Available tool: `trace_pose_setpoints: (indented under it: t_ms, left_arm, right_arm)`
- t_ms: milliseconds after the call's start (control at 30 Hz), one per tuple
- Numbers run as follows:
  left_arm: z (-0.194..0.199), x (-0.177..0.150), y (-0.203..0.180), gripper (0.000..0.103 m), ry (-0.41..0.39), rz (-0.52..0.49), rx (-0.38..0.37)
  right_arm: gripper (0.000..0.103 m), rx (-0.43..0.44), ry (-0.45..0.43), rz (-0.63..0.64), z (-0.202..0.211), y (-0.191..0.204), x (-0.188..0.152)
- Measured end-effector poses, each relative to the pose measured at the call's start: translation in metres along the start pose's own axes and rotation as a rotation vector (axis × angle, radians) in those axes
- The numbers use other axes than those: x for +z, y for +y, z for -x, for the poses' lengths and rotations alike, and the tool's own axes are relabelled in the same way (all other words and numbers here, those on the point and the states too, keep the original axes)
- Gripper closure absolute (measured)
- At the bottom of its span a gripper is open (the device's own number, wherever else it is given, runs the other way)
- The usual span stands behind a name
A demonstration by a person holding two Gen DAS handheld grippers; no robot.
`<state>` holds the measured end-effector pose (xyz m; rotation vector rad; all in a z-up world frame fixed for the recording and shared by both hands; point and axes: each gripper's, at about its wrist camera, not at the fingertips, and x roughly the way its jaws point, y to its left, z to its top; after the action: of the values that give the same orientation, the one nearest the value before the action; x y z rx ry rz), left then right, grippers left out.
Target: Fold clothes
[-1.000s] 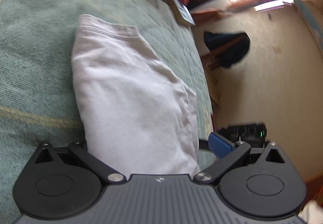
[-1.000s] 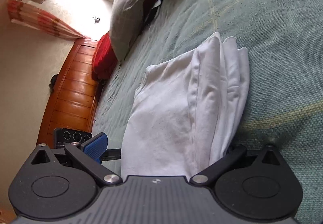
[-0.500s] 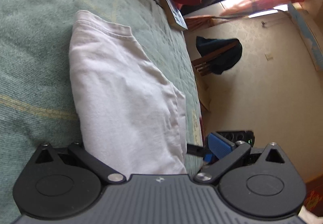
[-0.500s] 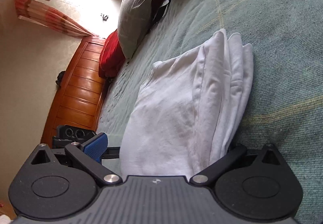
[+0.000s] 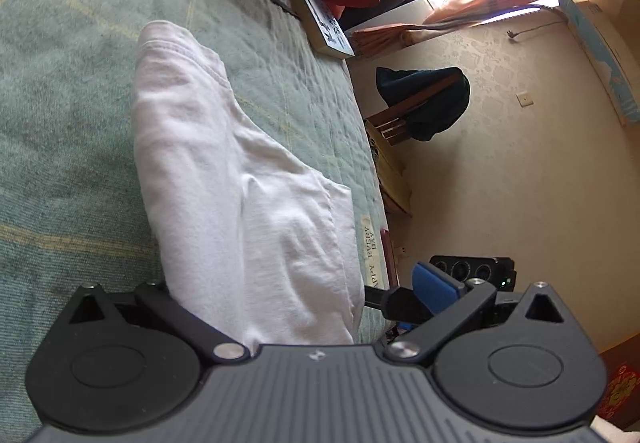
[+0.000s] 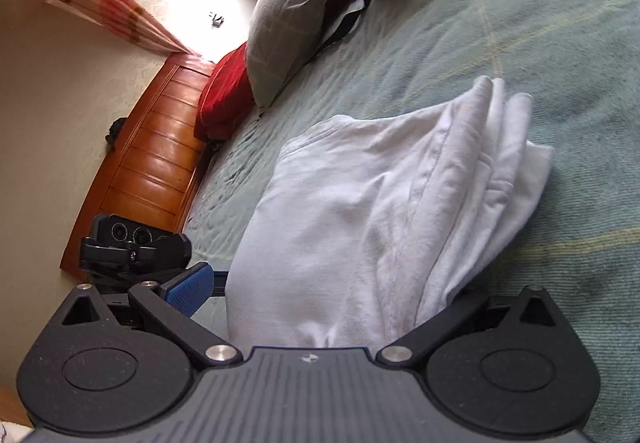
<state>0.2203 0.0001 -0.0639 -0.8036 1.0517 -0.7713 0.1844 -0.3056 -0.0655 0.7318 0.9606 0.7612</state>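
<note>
One white folded garment (image 5: 248, 203) lies on the green quilted bedspread (image 5: 72, 91), its layered edges stacked toward the right in the right wrist view (image 6: 400, 203). Both claws sit at its near edge with cloth filling the space between their fingers. The left claw (image 5: 304, 307) is spread wide around the cloth; its blue-padded finger (image 5: 434, 285) stands clear of the fabric. The right claw (image 6: 320, 303) is likewise spread, one blue pad (image 6: 190, 285) just beside the cloth. Beyond lie a grey pillow (image 6: 288, 23), a red cushion (image 6: 224, 91) and the wooden headboard (image 6: 148, 163).
</note>
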Motion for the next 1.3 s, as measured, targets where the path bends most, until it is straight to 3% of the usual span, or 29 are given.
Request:
trace_pose_setpoints:
  t_ms: [567,1133,1300]
  left_arm:
    - [0.082,0.007,-0.007,0.002,-0.114,-0.029,0.085]
    - [0.217,0.025,0.048,0.002,-0.300,0.054,0.137]
    - [0.265,0.038,0.071,0.002,-0.364,0.082,0.192]
  right_arm:
    - [0.000,0.081,0.113,0.096,-0.060,0.052,0.012]
    - [0.000,0.137,0.250,0.249,-0.180,0.144,0.028]
    - [0.000,0.159,0.273,0.297,-0.228,0.177,0.027]
